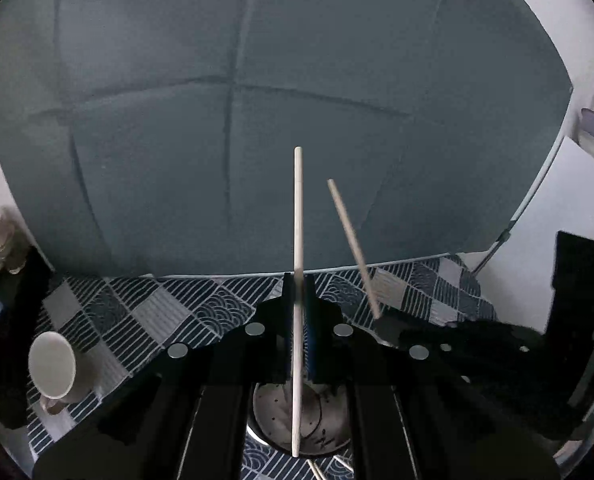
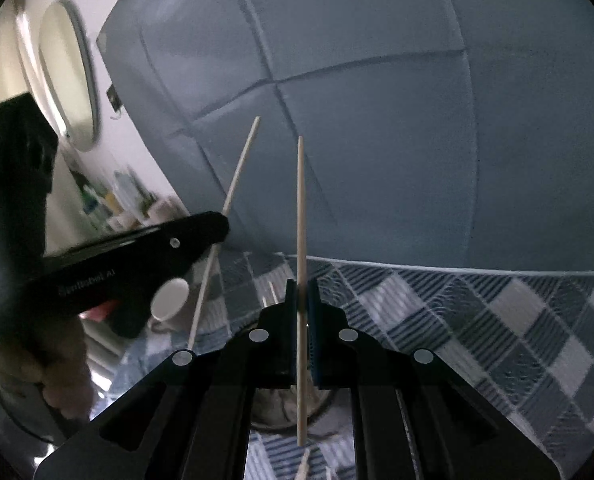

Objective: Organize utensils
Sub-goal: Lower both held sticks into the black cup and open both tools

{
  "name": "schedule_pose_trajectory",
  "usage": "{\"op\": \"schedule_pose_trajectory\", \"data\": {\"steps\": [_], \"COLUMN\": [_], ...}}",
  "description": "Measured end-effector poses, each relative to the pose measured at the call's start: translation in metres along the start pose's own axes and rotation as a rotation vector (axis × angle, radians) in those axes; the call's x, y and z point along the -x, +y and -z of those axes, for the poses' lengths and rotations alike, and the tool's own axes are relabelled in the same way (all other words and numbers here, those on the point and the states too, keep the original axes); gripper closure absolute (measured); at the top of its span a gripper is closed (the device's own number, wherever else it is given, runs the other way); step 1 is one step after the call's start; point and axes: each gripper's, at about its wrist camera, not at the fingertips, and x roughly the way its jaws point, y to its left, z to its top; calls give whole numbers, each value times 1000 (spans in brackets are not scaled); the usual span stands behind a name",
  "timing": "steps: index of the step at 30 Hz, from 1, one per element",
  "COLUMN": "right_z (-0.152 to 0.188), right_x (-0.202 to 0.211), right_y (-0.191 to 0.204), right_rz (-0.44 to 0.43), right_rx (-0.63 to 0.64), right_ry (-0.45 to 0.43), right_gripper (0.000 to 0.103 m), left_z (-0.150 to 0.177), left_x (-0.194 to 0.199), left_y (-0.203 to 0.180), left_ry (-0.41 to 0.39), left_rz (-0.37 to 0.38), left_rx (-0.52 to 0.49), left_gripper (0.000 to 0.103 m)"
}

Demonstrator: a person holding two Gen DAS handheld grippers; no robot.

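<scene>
My left gripper (image 1: 298, 292) is shut on a pale wooden chopstick (image 1: 298, 208) that stands upright between its pads. Its lower end hangs over a perforated metal holder (image 1: 275, 416) below the gripper. My right gripper (image 2: 302, 296) is shut on a second upright chopstick (image 2: 301, 200), over the same metal holder (image 2: 273, 412). The right gripper (image 1: 381, 322) shows at the right of the left wrist view, with its tilted chopstick (image 1: 351, 240). The left gripper (image 2: 217, 224) and its chopstick (image 2: 239, 168) show at the left of the right wrist view.
A patterned blue and grey cloth (image 1: 157, 312) covers the table. A white mug (image 1: 53, 368) lies on its side at the left; it also shows in the right wrist view (image 2: 169, 300). More chopsticks (image 1: 317, 470) lie on the cloth. A grey-blue backdrop (image 1: 257, 120) stands behind.
</scene>
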Motion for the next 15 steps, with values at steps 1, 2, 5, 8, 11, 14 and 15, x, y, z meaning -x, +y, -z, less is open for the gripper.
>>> {"op": "schedule_pose_trajectory", "data": {"steps": [1, 2, 5, 8, 11, 14, 15], "right_z": [1, 2, 5, 8, 14, 22, 27], "right_x": [-4, -6, -16, -22, -25, -29, -31], "right_y": [-1, -1, -2, -1, 1, -1, -2], "right_rz": [-11, -20, -56, -81, -89, -88, -88], "right_rx": [-12, -20, -46, -49, -30, -30, -38], "right_ry": [-6, -9, -47, -87, -120, -129, -126], "right_gripper": [98, 98, 98, 98, 98, 98, 98], "left_z": [1, 1, 5, 12, 21, 29, 31], "left_x": [-2, -4, -11, -20, -25, -30, -31], "left_y": [2, 3, 8, 16, 21, 24, 24], "left_ry": [-6, -10, -12, -1, -23, -37, -43], "left_rz": [8, 14, 27, 50, 67, 91, 92], "left_rx": [1, 0, 12, 44, 67, 86, 85], "left_gripper": [98, 98, 98, 98, 98, 98, 98]}}
